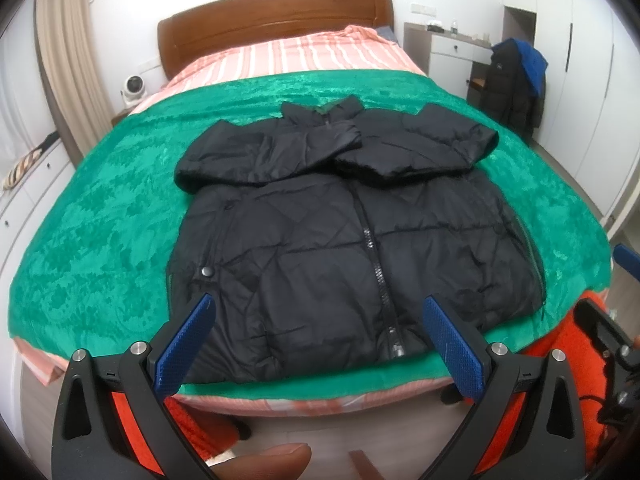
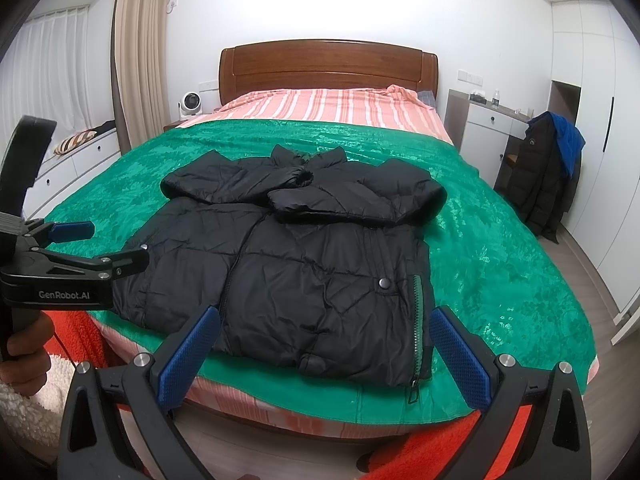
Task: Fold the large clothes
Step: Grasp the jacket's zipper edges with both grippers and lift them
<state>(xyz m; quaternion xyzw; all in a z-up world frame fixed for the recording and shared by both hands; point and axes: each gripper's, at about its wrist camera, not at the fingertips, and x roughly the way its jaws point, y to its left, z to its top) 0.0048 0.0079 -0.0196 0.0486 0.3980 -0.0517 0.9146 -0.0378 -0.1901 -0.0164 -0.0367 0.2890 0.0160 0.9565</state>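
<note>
From the left wrist view, the left gripper [image 1: 316, 344] hangs with its blue-padded fingers spread wide and nothing between them, poised over the near hem of the black puffer jacket [image 1: 344, 232]. The jacket lies front up and zipped on the green blanket [image 1: 100, 220], its collar toward the wooden headboard [image 1: 276, 20], and both sleeves are already crossed over the chest, which suggests the next fold would bring hem toward collar. The hem sits close to the near edge of the bed, so it is easy to reach from where the person stands; wide bare blanket lies left and beyond the collar for the fabric to travel. A fingertip [image 1: 272, 460] shows at the bottom of this view. From the right wrist view, the right gripper [image 2: 324, 348] is likewise released and empty, aimed at the jacket's near right corner beside the pocket zipper [image 2: 418, 320]. The left gripper appears at the left edge here, held in a hand [image 2: 24, 356] beside the jacket's left side. Green blanket stretches clear to the right, while other coats [image 2: 548, 176] hang well apart near the wardrobe.
</note>
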